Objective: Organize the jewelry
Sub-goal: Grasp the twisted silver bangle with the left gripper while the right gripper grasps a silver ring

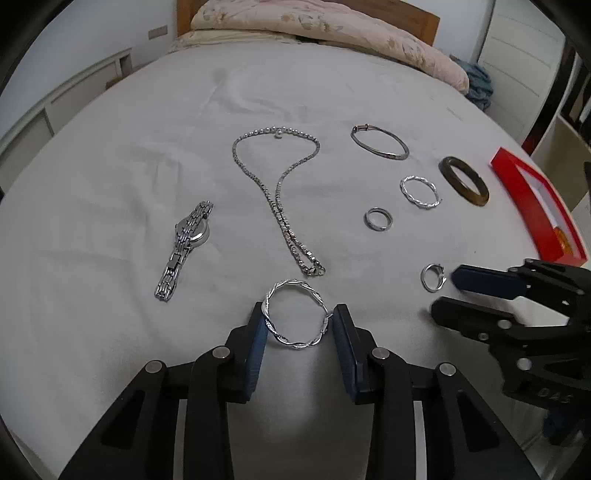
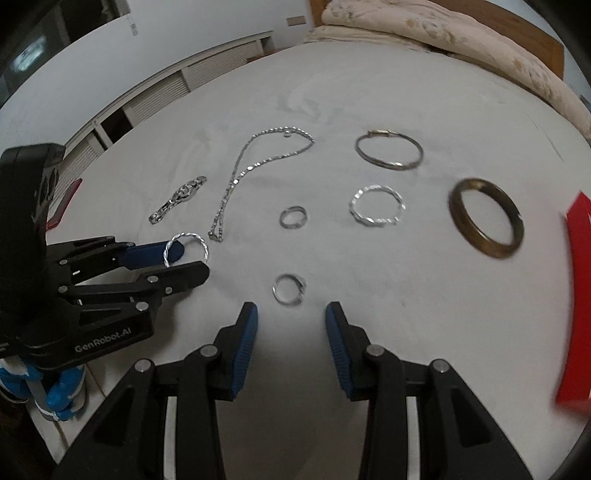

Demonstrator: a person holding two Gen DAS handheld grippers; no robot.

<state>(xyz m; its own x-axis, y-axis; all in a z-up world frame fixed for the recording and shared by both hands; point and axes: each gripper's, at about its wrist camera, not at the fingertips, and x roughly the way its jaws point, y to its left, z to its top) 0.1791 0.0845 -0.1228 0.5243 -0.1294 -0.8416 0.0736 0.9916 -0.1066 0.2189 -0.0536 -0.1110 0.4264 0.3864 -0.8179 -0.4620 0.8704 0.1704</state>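
A twisted silver bracelet (image 1: pixel 295 284) lies on the white sheet between the fingers of my left gripper (image 1: pixel 299 308), and both blue pads touch its sides. In the right wrist view the same bracelet (image 2: pixel 199 240) sits tilted in the left gripper (image 2: pixel 194 260). My right gripper (image 2: pixel 291 306) stands open, its tips just short of a small silver ring (image 2: pixel 286 302), which lies ahead of the pads, not between them. From the left wrist view that ring (image 1: pixel 423 277) is just off the right gripper (image 1: pixel 445 291).
Spread over the sheet are a silver watch (image 1: pixel 186 247), a chain necklace (image 1: pixel 279 199), a thin bangle (image 1: pixel 360 128), a second twisted bracelet (image 1: pixel 421 205), a band ring (image 1: pixel 378 229) and a brown bangle (image 1: pixel 480 199). A red box (image 1: pixel 517 192) lies at the right edge. A quilt (image 1: pixel 332 29) is at the back.
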